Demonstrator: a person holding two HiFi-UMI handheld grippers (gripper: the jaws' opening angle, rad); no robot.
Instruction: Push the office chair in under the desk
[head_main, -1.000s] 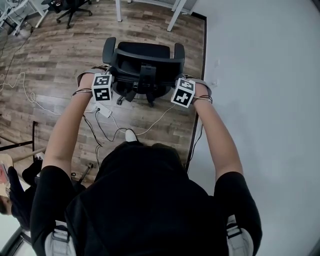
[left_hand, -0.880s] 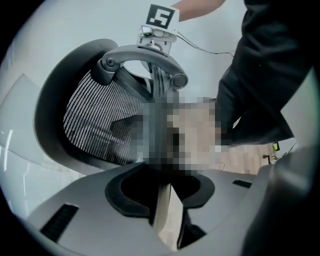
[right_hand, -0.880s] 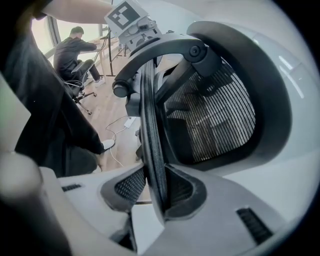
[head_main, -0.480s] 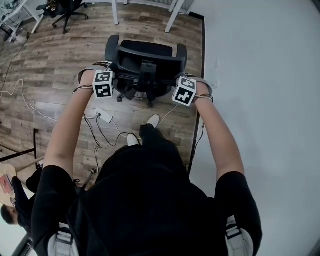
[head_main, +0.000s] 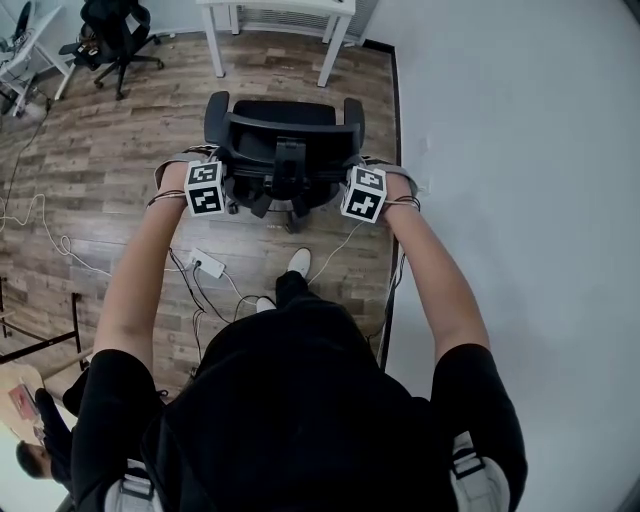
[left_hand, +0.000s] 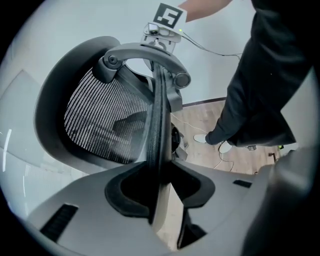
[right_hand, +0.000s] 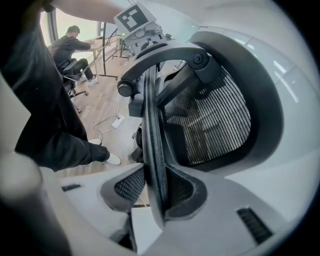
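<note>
Head view: my left gripper (left_hand: 159, 197) and right gripper (right_hand: 154, 196) each clamp a side edge of the black mesh-back office chair (head_main: 285, 135), which stands near the white desk (head_main: 275, 6) but not yet under it, so most of the push remains.

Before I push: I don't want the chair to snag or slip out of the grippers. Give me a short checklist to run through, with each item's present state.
1. Left gripper clamped on the backrest edge: ok.
2. Right gripper clamped on the opposite edge: ok.
3. Chair faces the desk: ok.
4. Armrests fit between the desk legs: cannot tell.
5. Floor between chair and desk free: ok, only bare wood shows.
6. Cable clear of the chair base: cannot tell; it runs close beside it.
</note>
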